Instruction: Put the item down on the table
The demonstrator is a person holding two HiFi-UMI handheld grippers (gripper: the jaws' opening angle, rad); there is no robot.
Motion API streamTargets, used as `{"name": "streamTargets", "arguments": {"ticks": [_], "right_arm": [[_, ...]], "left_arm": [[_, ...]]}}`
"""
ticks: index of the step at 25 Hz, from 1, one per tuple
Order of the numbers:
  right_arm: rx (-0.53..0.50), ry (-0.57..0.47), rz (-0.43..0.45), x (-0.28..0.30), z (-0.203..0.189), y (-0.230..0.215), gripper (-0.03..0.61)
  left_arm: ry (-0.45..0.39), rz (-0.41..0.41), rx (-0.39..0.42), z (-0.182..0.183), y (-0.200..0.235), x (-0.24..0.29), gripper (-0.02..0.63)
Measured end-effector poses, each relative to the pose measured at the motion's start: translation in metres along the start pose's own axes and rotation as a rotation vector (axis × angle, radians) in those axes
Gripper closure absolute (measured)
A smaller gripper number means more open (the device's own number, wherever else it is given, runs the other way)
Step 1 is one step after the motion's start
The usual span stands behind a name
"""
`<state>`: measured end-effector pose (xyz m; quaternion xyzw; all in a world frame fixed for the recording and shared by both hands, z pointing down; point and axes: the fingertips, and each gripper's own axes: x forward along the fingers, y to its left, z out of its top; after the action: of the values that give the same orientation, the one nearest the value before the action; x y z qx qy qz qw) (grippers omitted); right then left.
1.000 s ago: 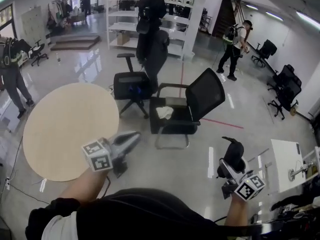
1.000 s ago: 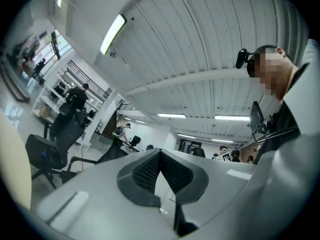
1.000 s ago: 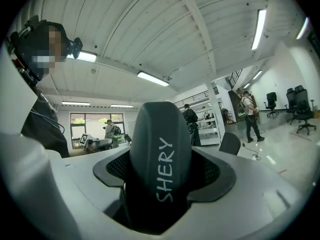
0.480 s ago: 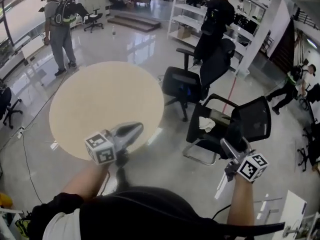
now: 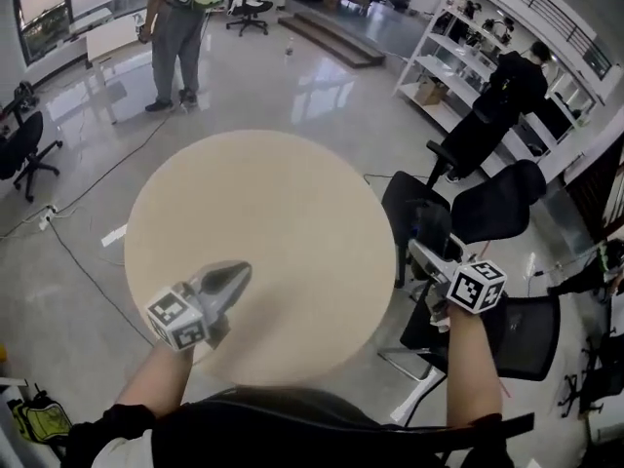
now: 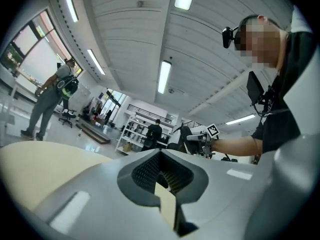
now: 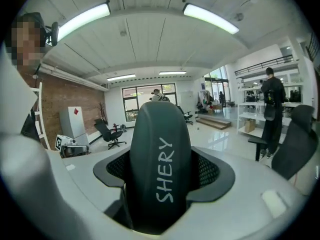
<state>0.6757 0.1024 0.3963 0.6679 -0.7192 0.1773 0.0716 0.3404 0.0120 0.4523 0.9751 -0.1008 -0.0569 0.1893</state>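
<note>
A round beige table (image 5: pixel 263 213) fills the middle of the head view. My right gripper (image 5: pixel 427 259) hangs just off its right edge, over the office chairs. It is shut on a dark rounded item (image 7: pixel 160 134) printed "SHERY", which stands upright between the jaws of the right gripper (image 7: pixel 162 184). In the head view the item is hard to tell from the dark chair behind it. My left gripper (image 5: pixel 239 273) is over the table's near left part, jaws shut to a point. In the left gripper view (image 6: pixel 162 176) a pale strip shows in the seam; I cannot tell what it is.
Black office chairs (image 5: pixel 487 203) stand close against the table's right side, another (image 5: pixel 526 334) near my right arm. A person (image 5: pixel 180 27) stands beyond the table, another (image 5: pixel 512 86) by the white shelves (image 5: pixel 458 57). A cable (image 5: pixel 88 261) runs over the floor at left.
The view has swung left, so the table now lies in front of me. The left gripper has come over the table; the right, still holding the item, has reached its right edge.
</note>
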Motion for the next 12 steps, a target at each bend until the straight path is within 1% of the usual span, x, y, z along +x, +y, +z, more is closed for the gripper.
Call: {"name": "streamTargets", "arguments": {"ticks": [2,5,7,9,12], "right_arm": [[-0.004,0.042,0.037,0.074,0.011,-0.001,0.219],[-0.008,0.080,0.069,0.180,0.022,-0.006,0.219],[-0.014,0.109,0.090,0.249,0.023,-0.003,0.219],[-0.021,0.141,0.109,0.309,0.019,-0.003,0.219],[-0.034,0.180,0.134,0.388,0.009,-0.005,0.219]], "left_arm": [[0.004,0.069,-0.021,0.004,0.044,-0.016,0.617],[0.006,0.134,-0.026,0.007,0.110,-0.034,0.617],[-0.002,0.188,-0.042,0.010,0.149,-0.050,0.617],[-0.011,0.245,-0.059,0.013,0.176,-0.064,0.617],[-0.010,0.330,-0.086,0.009,0.200,-0.084,0.617]]}}
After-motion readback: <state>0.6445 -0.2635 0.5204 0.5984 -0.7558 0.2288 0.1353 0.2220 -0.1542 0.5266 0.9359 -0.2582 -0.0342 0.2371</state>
